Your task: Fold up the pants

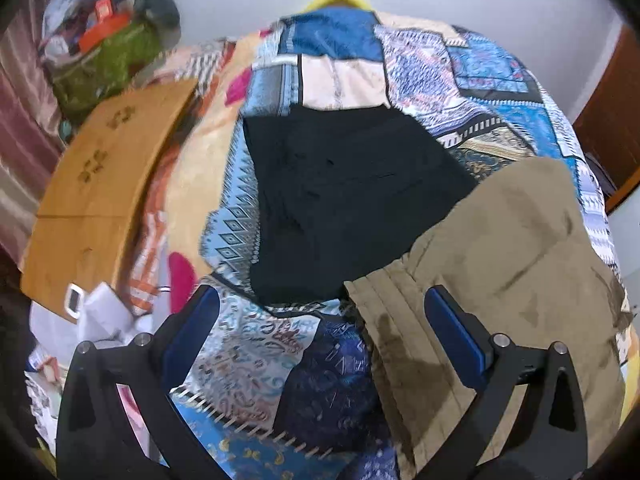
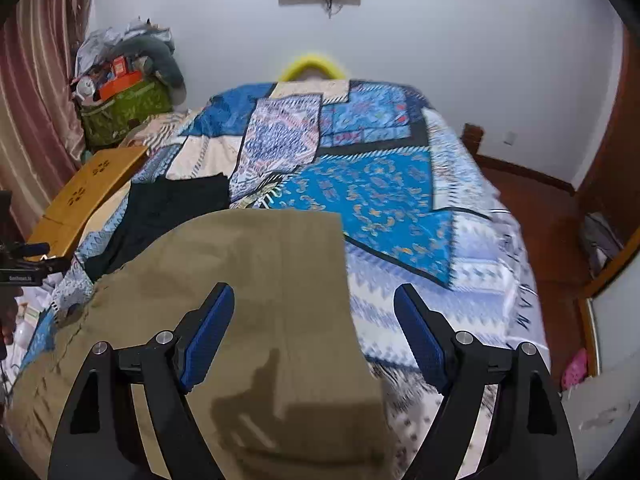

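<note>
Khaki pants [image 1: 500,260] lie folded flat on the patchwork bedspread [image 1: 460,80], with darker damp-looking patches on the cloth. A folded black garment [image 1: 340,200] lies just beyond them, its near corner under the khaki edge. My left gripper [image 1: 322,300] hangs open above the bed, its right finger over the khaki pants and its left finger over bare bedspread. In the right wrist view my right gripper [image 2: 314,292] is open above the right edge of the khaki pants [image 2: 260,280]. Nothing is between either pair of pads. The black garment [image 2: 172,204] shows at the left.
A wooden lap table [image 2: 88,184] sits at the bed's left side, papers and small items near it [image 1: 100,312]. A green bag [image 2: 124,108] piled with clutter stands in the far left corner by the curtain. The bed's right edge drops to a wooden floor [image 2: 552,220].
</note>
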